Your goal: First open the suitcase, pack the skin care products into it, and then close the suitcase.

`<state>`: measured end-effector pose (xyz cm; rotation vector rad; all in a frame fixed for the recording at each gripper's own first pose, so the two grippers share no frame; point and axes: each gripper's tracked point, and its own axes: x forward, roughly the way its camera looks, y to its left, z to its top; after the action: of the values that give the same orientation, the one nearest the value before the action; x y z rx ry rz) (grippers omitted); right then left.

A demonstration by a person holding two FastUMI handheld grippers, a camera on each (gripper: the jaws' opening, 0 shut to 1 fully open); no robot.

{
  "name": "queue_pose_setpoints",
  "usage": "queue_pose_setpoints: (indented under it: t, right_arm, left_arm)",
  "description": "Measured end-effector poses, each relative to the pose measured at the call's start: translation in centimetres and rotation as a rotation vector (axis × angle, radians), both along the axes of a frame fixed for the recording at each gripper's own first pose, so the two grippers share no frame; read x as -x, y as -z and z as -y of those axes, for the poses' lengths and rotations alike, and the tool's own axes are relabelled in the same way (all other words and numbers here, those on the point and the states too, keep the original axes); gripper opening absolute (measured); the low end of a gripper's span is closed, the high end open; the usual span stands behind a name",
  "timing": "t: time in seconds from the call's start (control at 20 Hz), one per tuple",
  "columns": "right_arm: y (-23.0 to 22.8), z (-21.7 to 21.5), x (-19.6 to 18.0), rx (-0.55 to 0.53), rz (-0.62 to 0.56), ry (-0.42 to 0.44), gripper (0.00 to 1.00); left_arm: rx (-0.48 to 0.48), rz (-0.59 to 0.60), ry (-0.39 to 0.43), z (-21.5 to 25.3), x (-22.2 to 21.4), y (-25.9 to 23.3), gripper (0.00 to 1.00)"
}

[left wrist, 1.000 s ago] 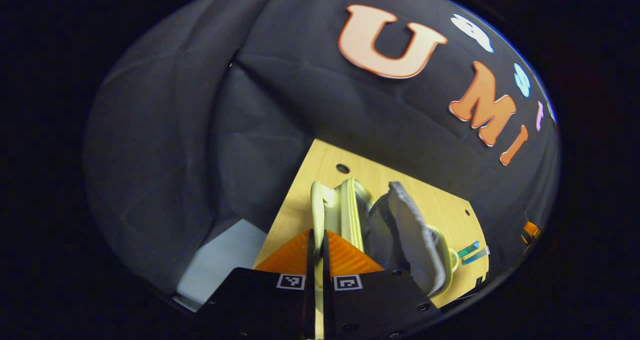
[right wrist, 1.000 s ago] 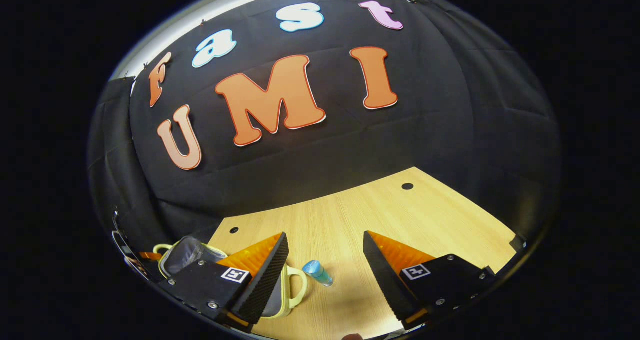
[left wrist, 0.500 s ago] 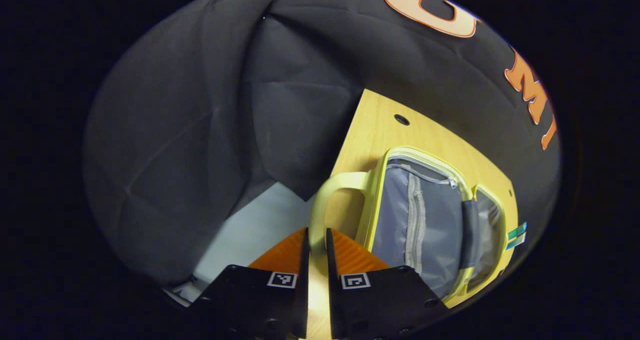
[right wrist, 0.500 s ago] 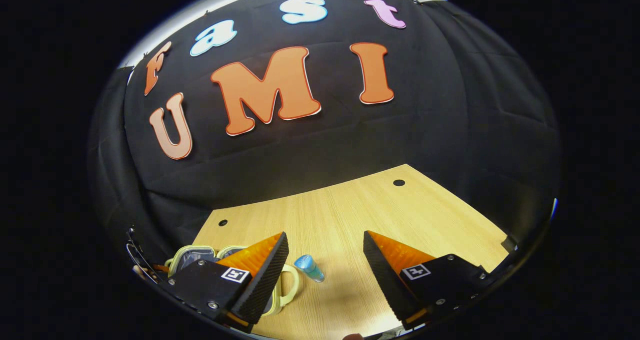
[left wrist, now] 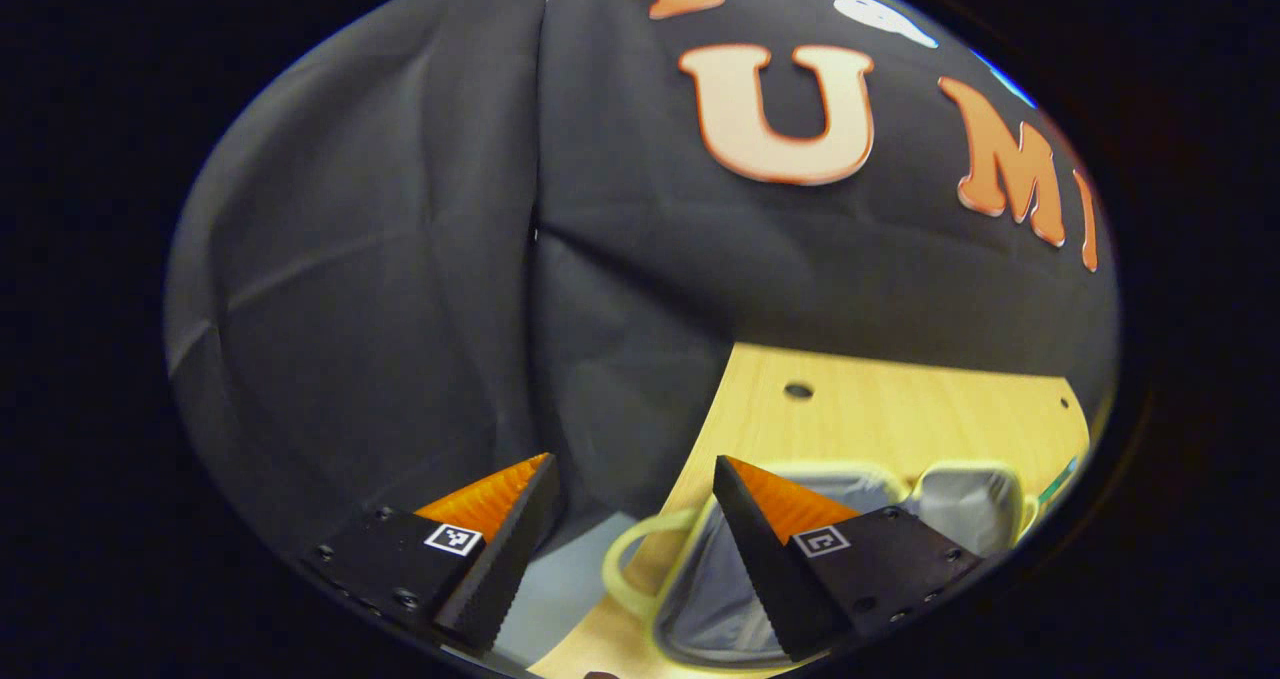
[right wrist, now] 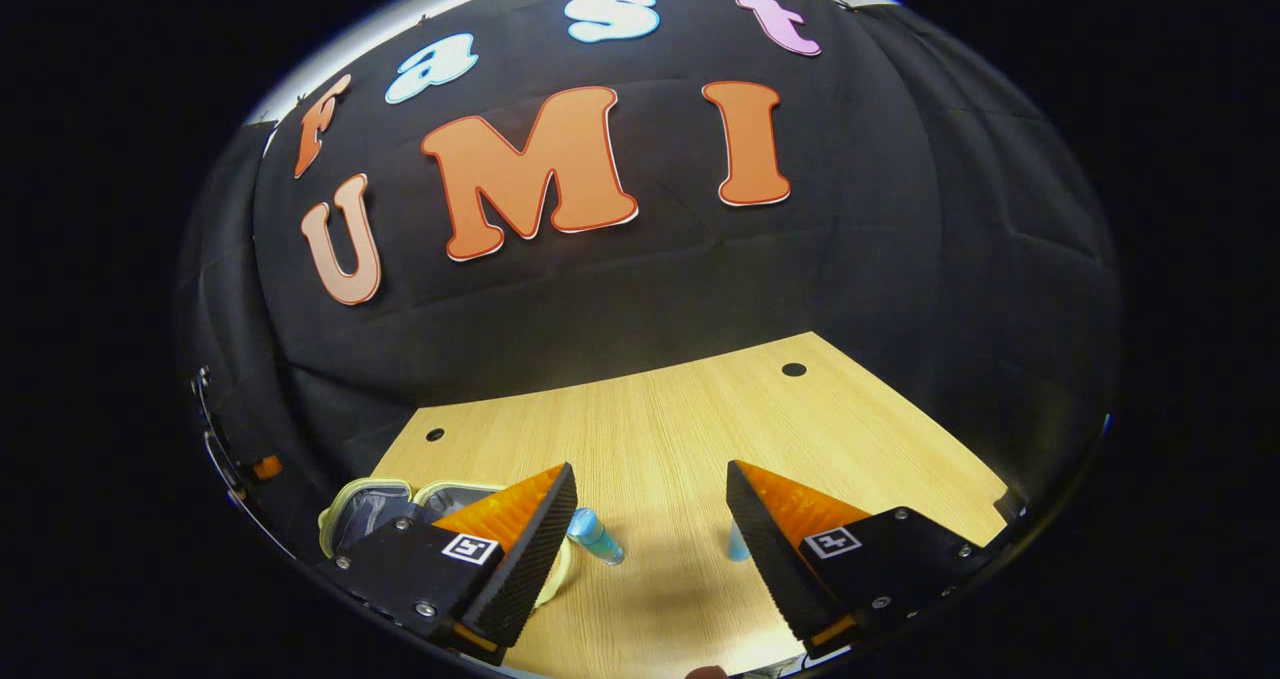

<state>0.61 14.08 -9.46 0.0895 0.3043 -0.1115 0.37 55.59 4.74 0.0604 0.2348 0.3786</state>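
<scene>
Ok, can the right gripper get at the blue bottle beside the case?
Probably yes: the right gripper is open, and the blue bottle lies on bare table just ahead of it.

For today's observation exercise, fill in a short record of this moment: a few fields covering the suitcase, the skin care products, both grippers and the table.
suitcase: yellow-trimmed suitcase lies open on the table, grey lining up, handle toward the table's edge
skin care products: blue bottle lies on the table beside the suitcase; a second blue item sits partly behind a finger; neither is packed
left gripper: open, holding nothing, above the suitcase's handle end
right gripper: open, holding nothing, near the bottles
table: light wood, with round holes
</scene>
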Motion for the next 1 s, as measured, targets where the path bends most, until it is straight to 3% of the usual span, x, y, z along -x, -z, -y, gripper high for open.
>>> queue_pose_setpoints:
  t: [0.2, 0.4, 0.75, 1.0]
  right_arm:
    - [0.5, 1.9, -0.3, 0.007, -0.007, -0.037, 0.95]
    - [1.4, 5.0, -0.3, 0.002, -0.031, -0.059, 0.95]
    - [2.7, 11.4, 1.5, 0.004, -0.083, -0.066, 0.95]
    - [4.6, 17.2, 3.2, 0.009, -0.144, -0.006, 0.95]
  left_arm:
    - [0.014, 0.168, 0.157, 13.2, 0.7, -9.0, 0.96]
    - [0.038, 0.22, 0.31, 27.2, 1.3, -10.5, 0.96]
    - [0.06, 0.1, 0.522, 48.4, -1.7, -0.5, 0.97]
    - [0.031, -0.018, 0.518, 54.5, -4.4, 8.4, 0.97]
